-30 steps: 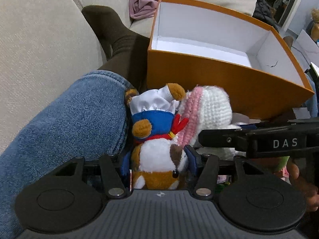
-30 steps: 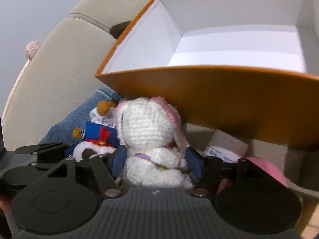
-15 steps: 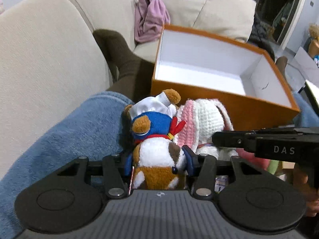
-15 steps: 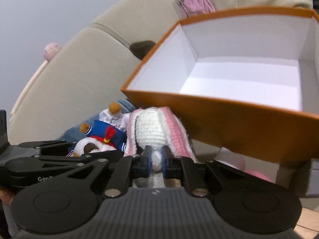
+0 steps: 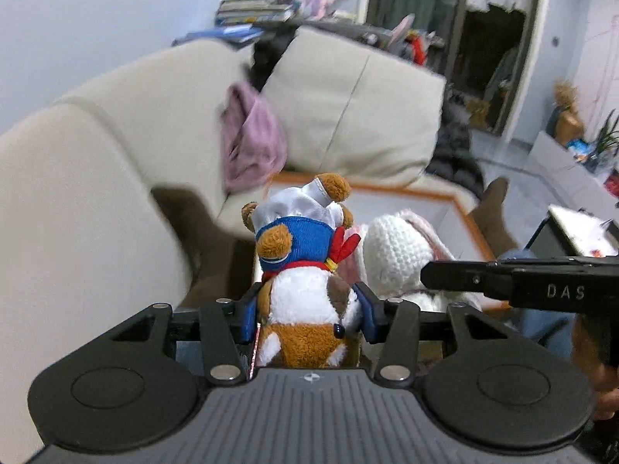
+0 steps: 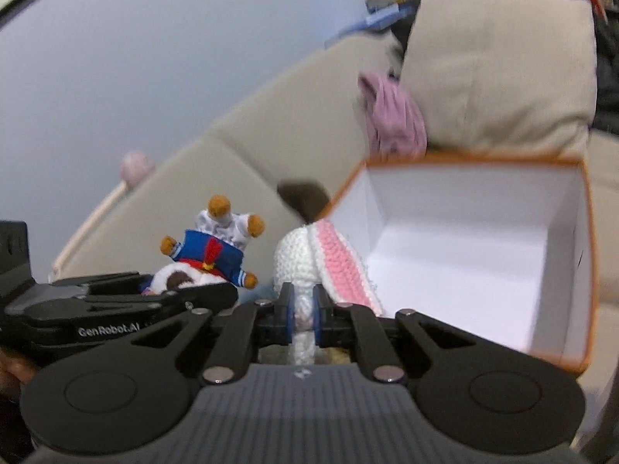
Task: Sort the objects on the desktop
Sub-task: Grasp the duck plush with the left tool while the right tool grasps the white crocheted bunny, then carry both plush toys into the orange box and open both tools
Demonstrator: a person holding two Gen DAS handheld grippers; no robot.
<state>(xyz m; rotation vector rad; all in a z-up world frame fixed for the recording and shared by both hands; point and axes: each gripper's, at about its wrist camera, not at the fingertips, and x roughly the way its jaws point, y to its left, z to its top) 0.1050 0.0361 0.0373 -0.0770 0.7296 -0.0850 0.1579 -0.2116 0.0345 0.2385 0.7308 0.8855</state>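
Note:
My left gripper (image 5: 307, 315) is shut on a brown and white plush toy (image 5: 305, 270) with a blue top and a white chef hat, held in the air. My right gripper (image 6: 303, 315) is shut on a white crocheted rabbit (image 6: 309, 266) with pink ears, held beside it. The rabbit (image 5: 398, 259) shows to the right of the plush in the left wrist view, and the plush (image 6: 211, 251) shows to the left in the right wrist view. The open orange box (image 6: 483, 239) with a white inside lies just ahead and to the right, below both toys.
A beige sofa (image 5: 96, 193) curves behind the box, with a pink cloth (image 5: 249, 143) draped over its back and a large cushion (image 5: 359, 112). A brown sock foot (image 5: 185, 208) lies left of the box. Shelves and clutter stand in the far room.
Both grippers have risen with their toys, from beside the box's orange front wall to above its rim. The right gripper closed on the rabbit about half a second ago.

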